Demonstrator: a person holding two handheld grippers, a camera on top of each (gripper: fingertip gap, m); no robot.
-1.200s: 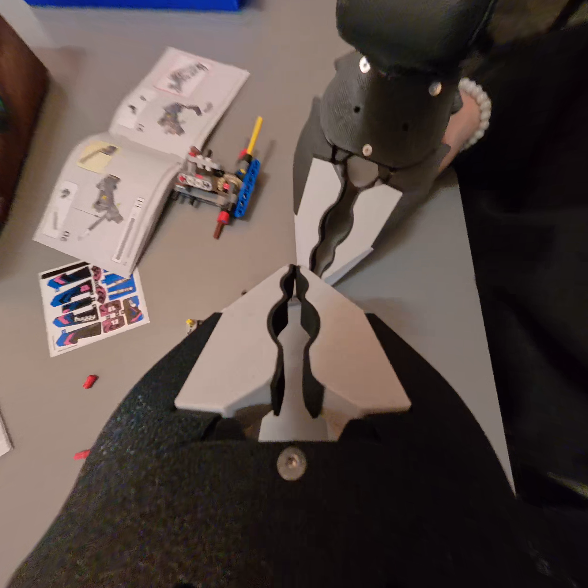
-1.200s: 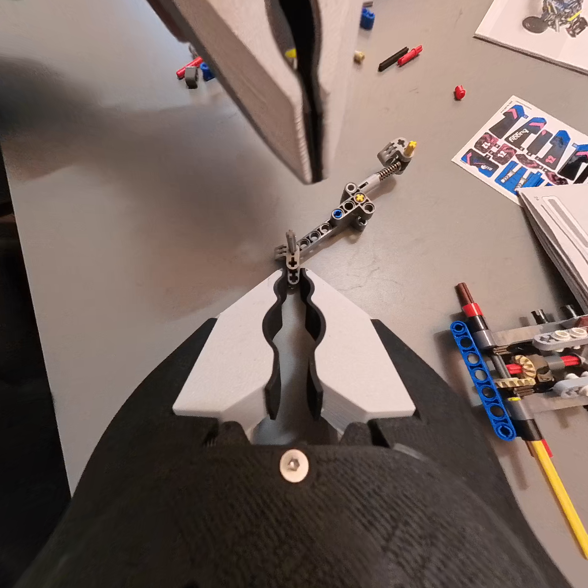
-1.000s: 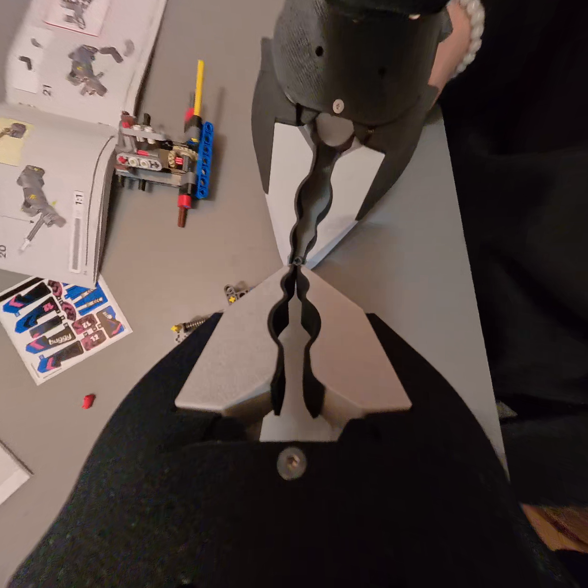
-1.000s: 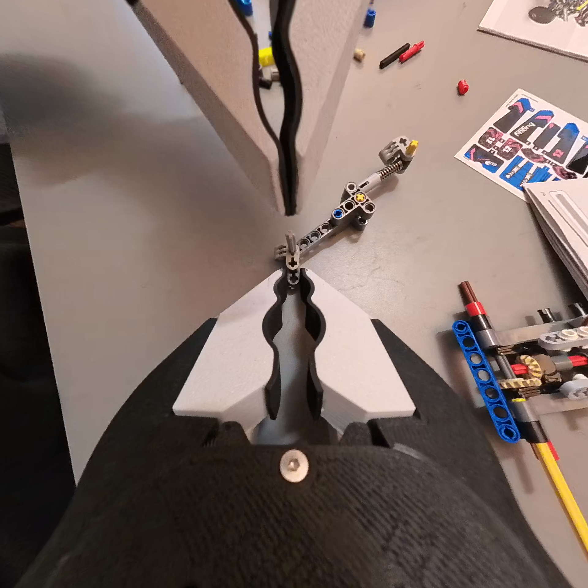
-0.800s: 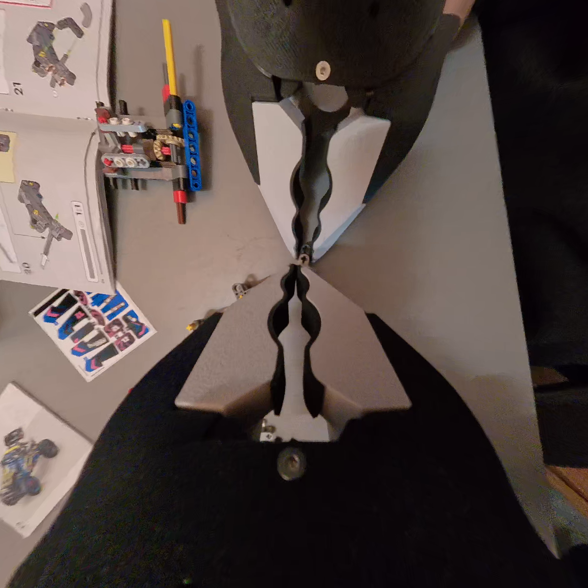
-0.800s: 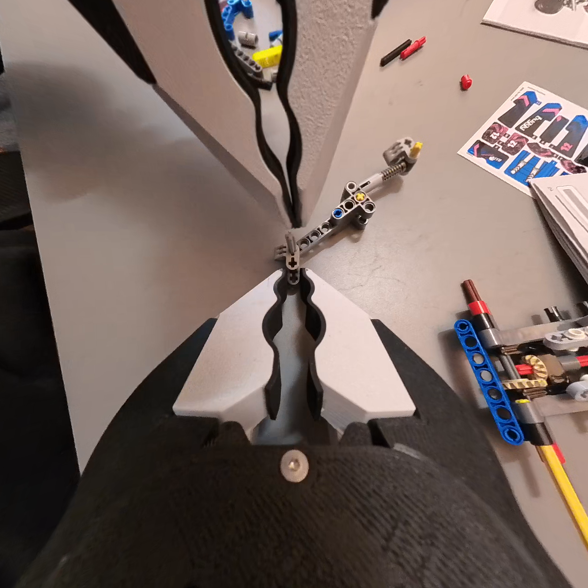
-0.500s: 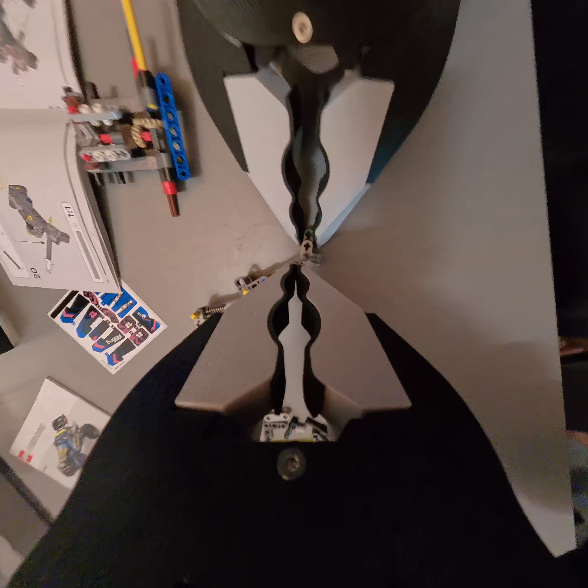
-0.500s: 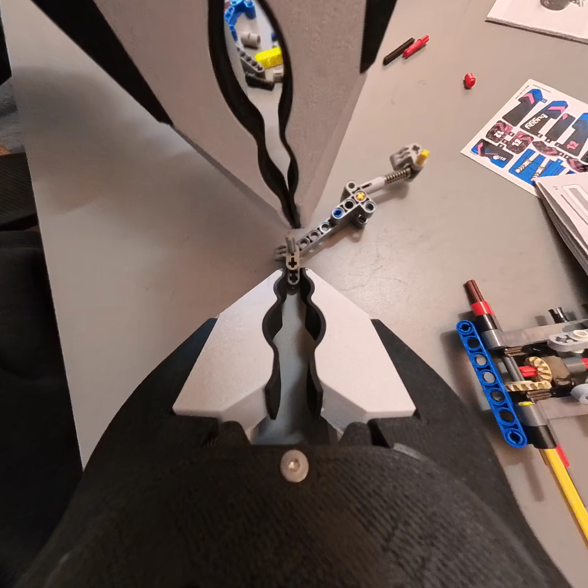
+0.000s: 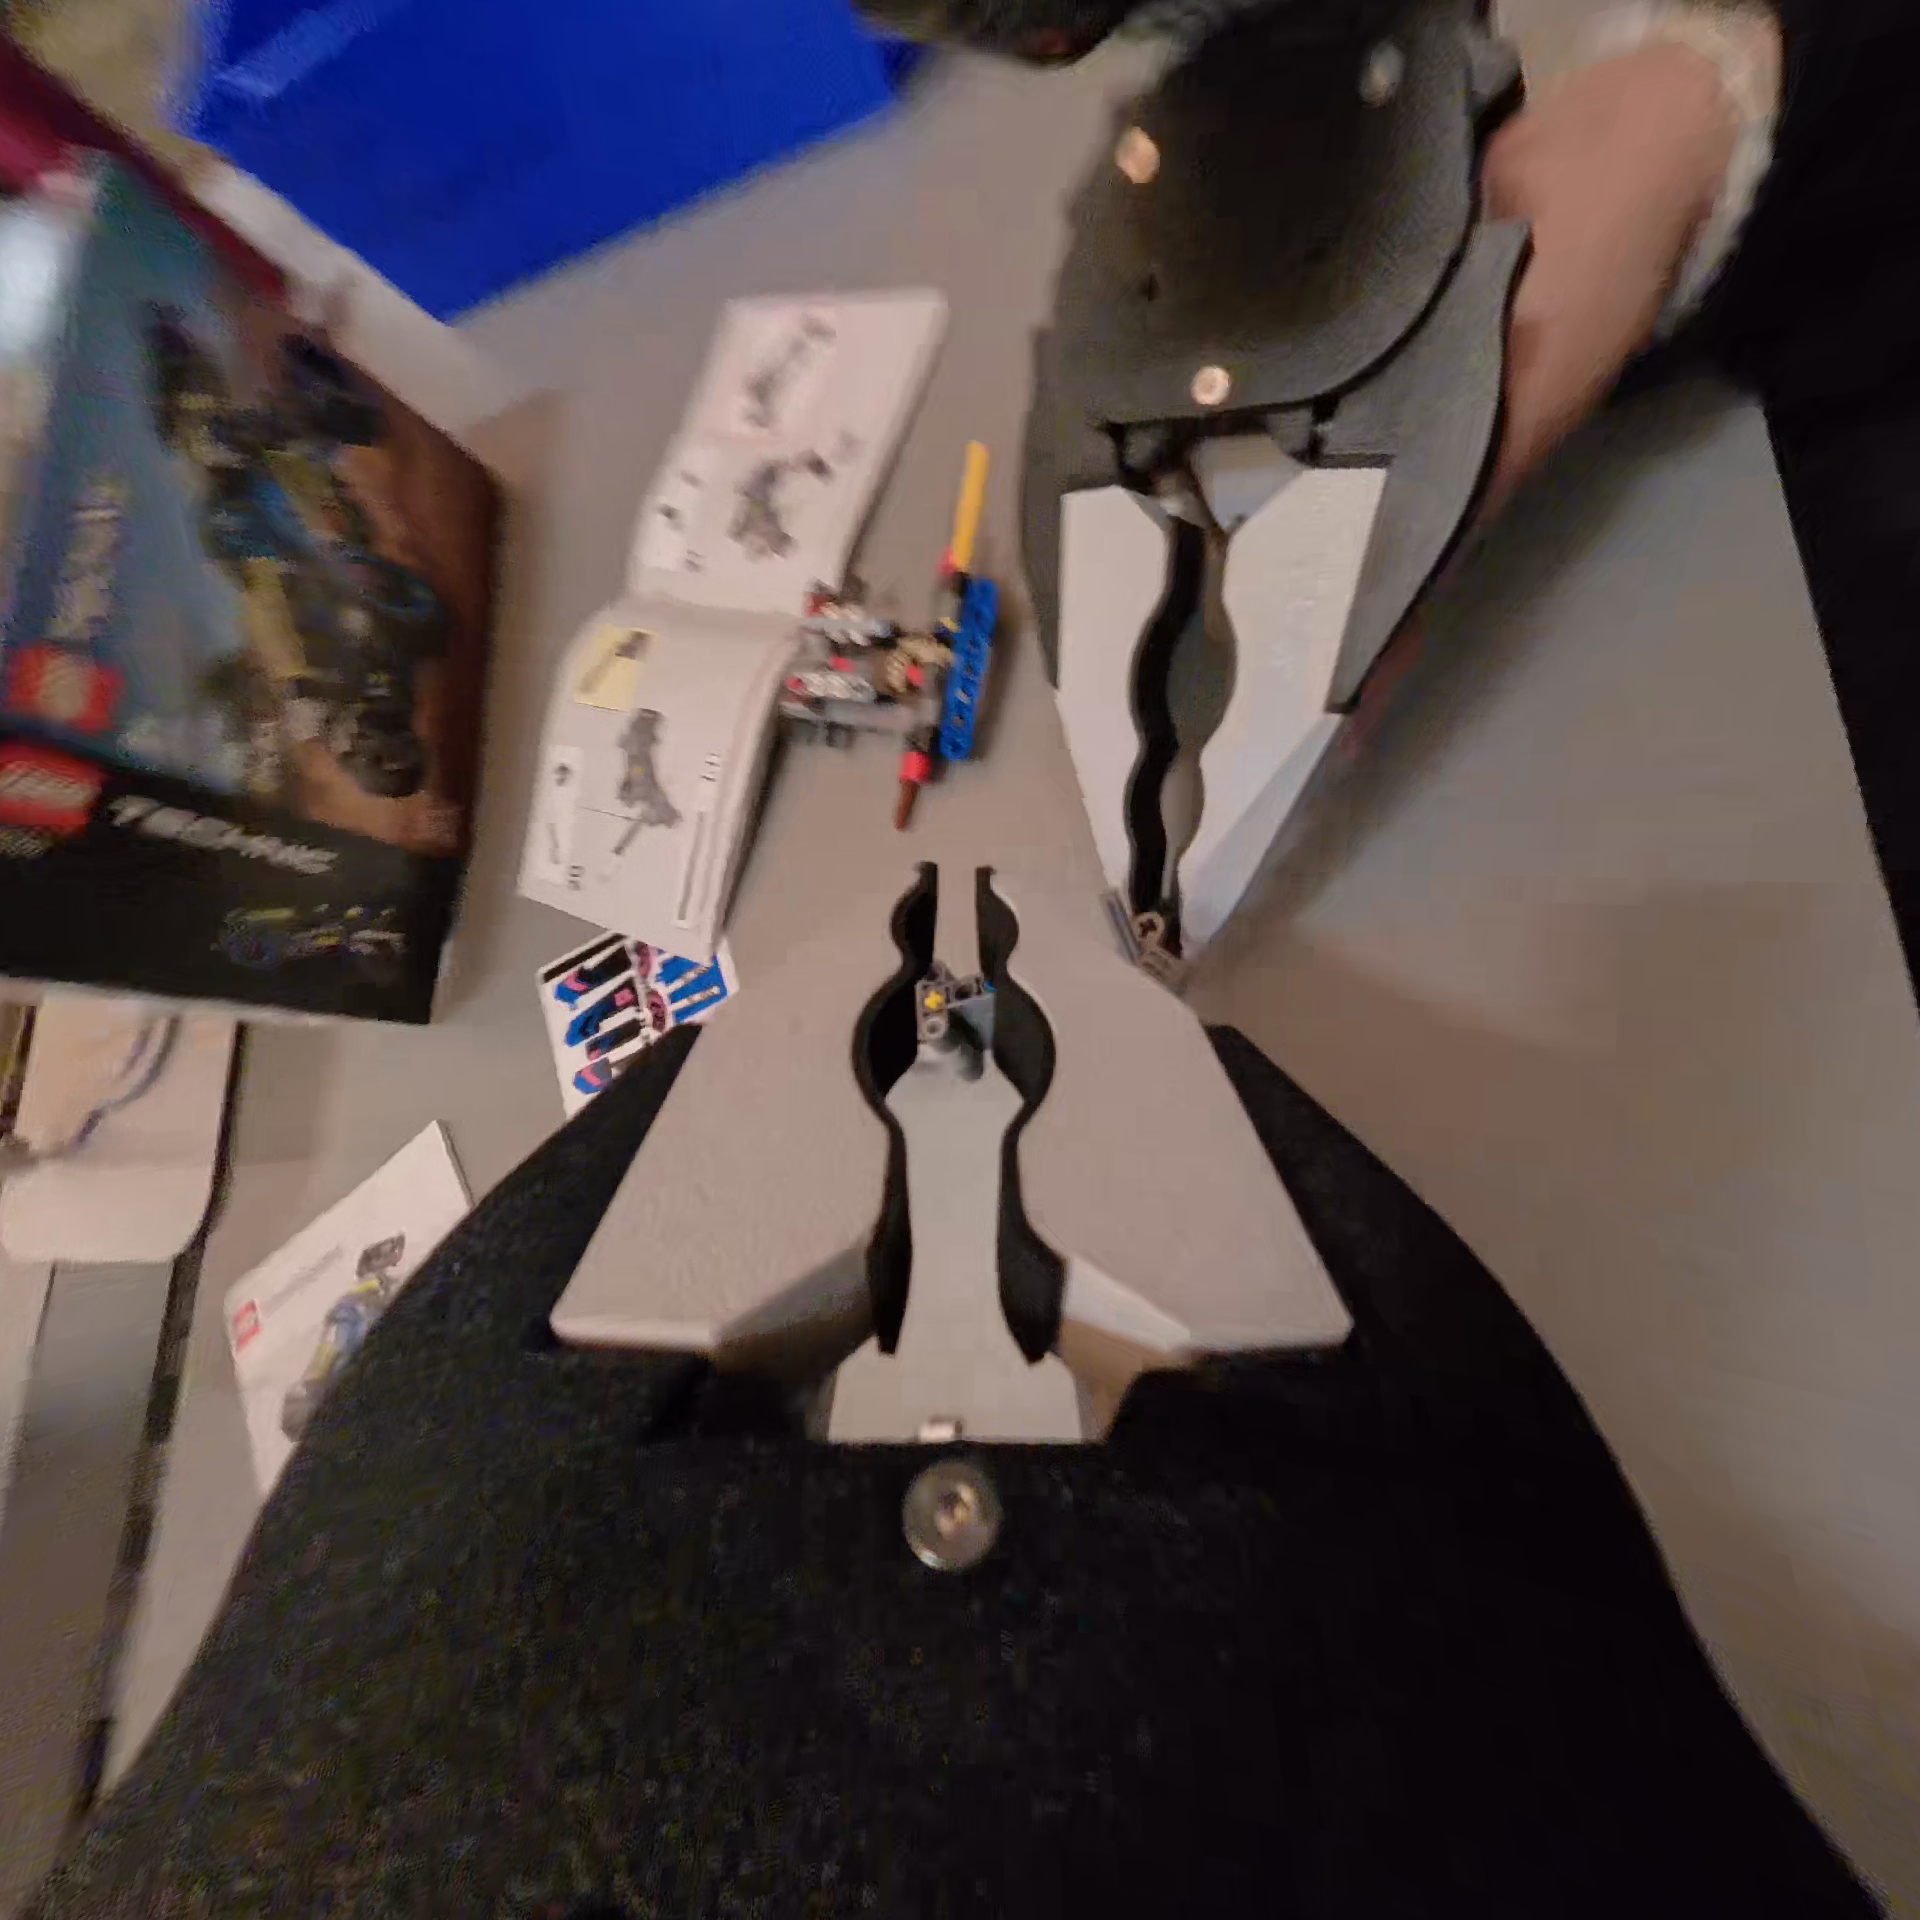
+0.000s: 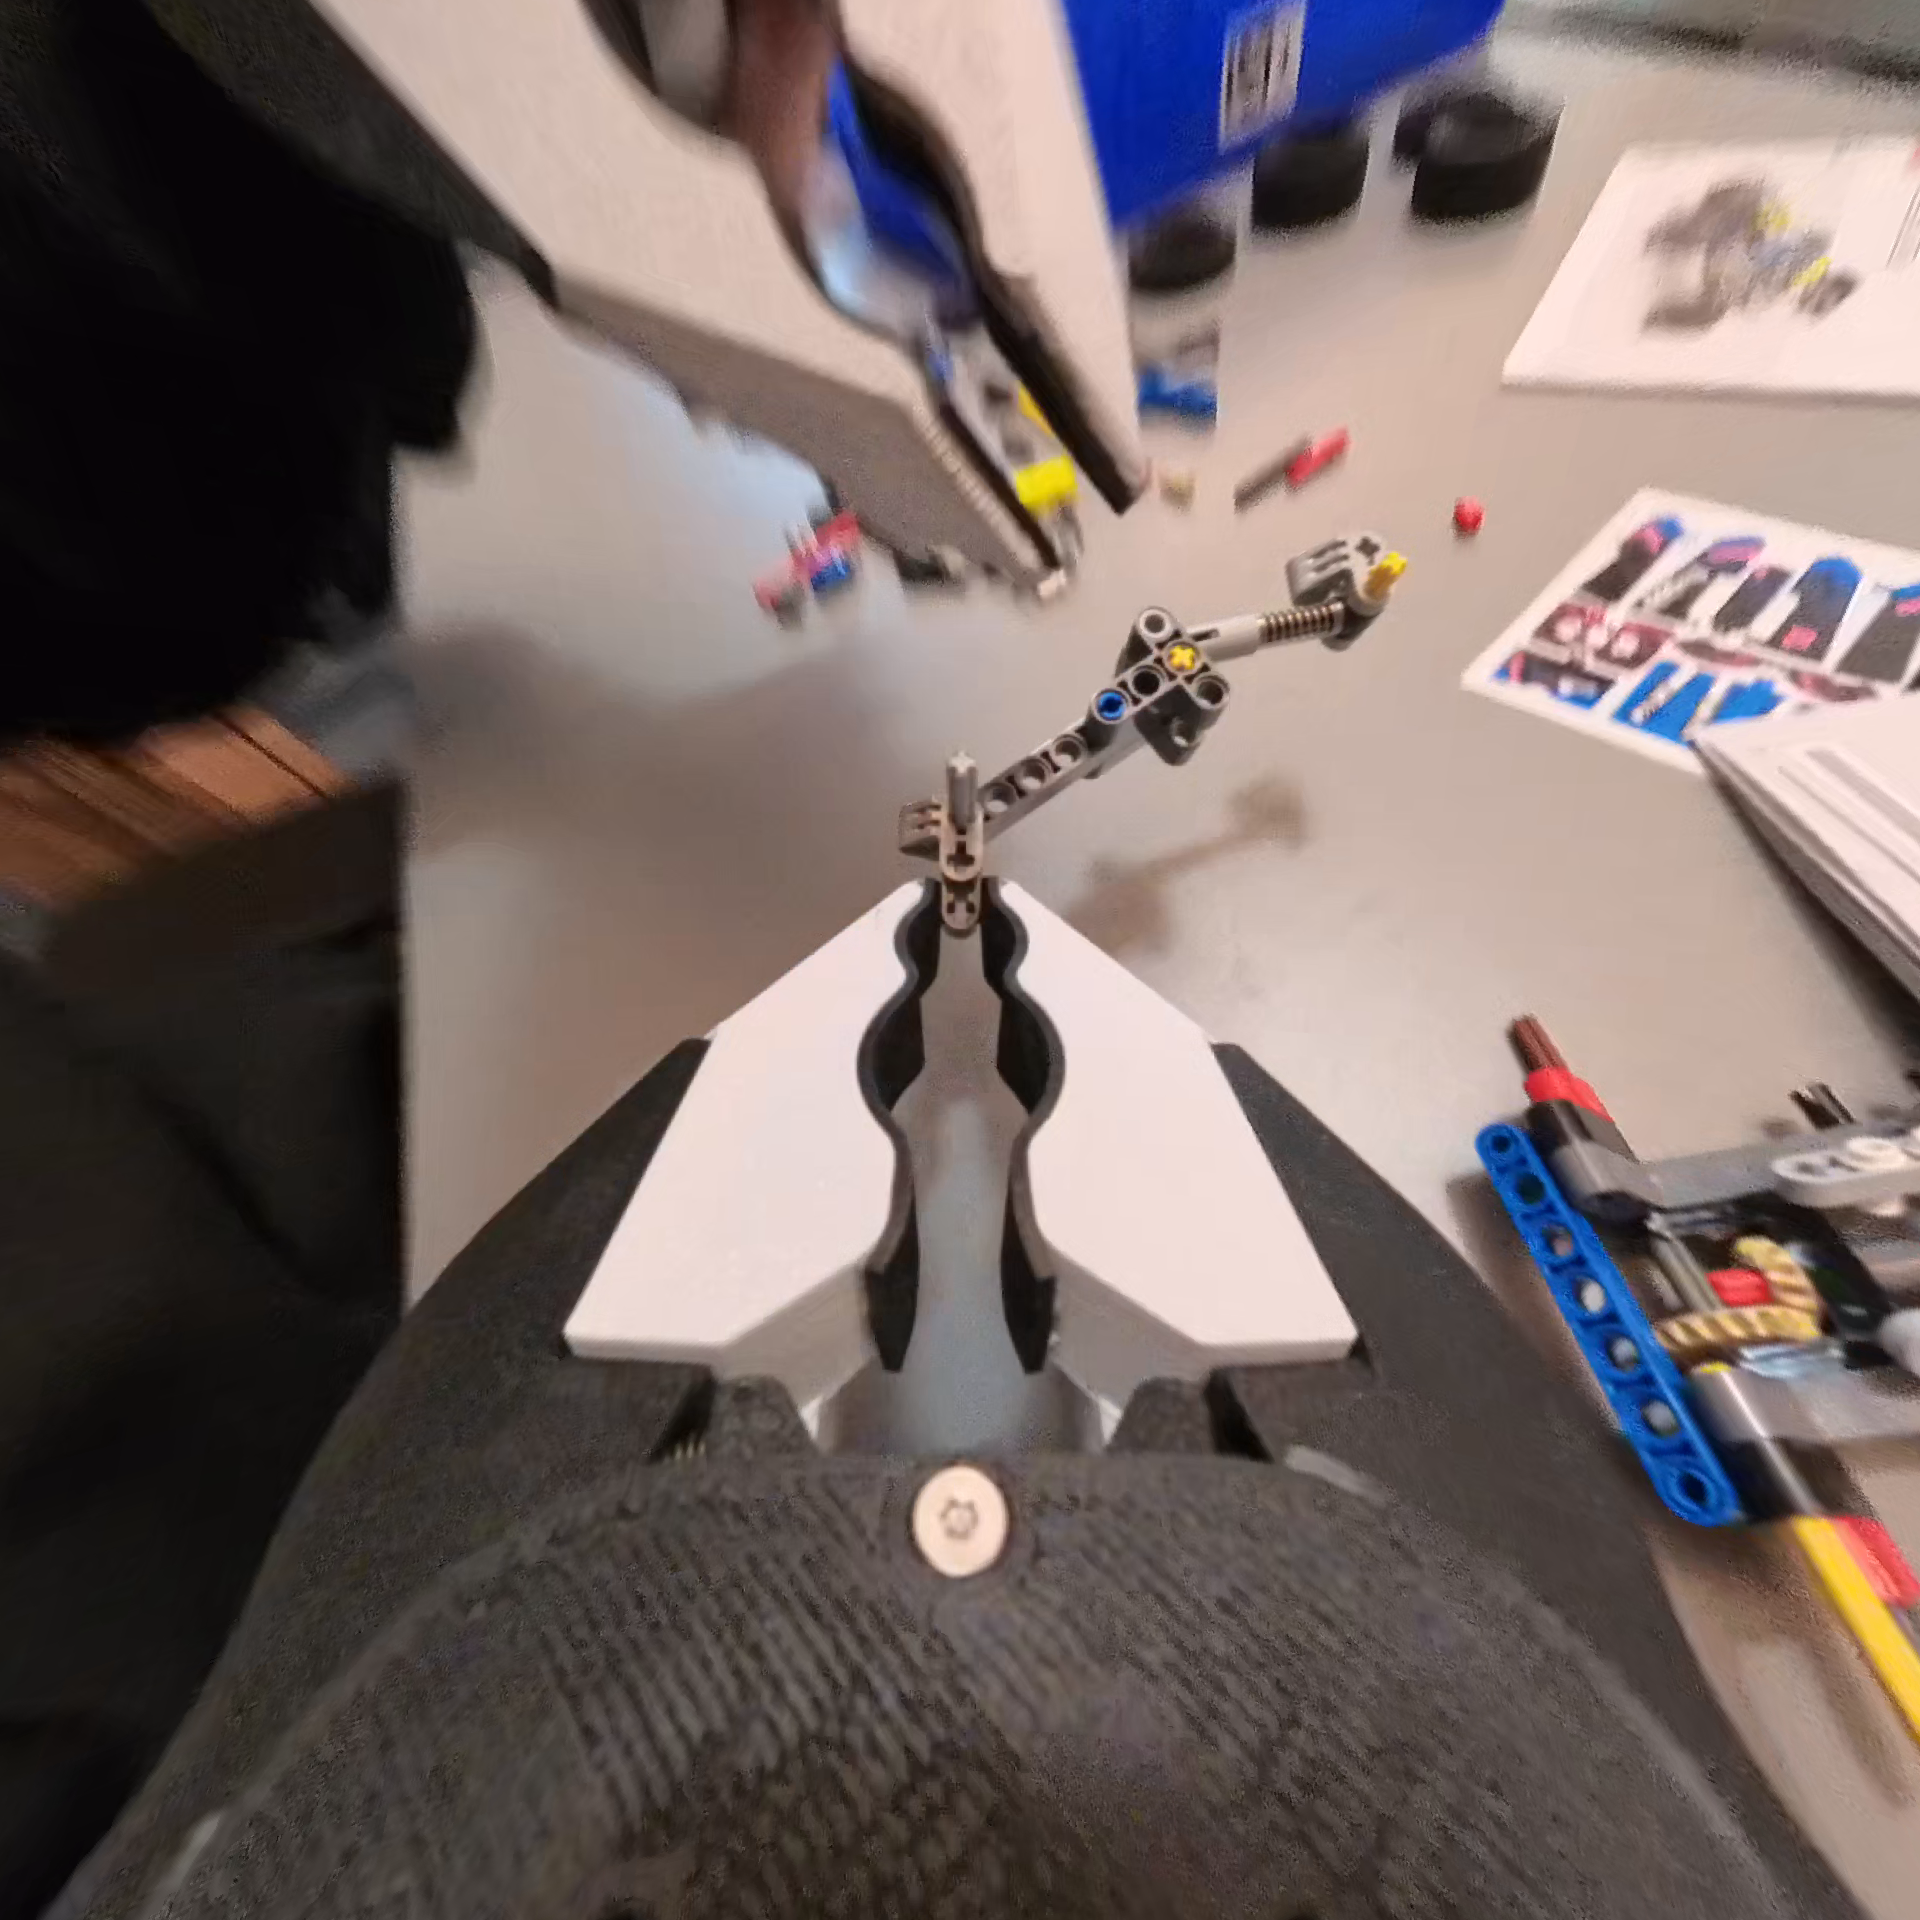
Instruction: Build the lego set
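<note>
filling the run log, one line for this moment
right gripper: shut on grey suspension arm, lifted | left gripper: open, empty | chassis: on table

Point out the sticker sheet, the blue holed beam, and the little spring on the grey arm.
sticker sheet (image 10: 1714, 634), right wrist view, its printed middle.
blue holed beam (image 10: 1600, 1320), right wrist view, mid-length.
spring (image 10: 1294, 621), right wrist view, its coils.

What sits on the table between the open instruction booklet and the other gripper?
In the left wrist view, the half-built model with its blue beam lies between the booklet and the right gripper.
</note>
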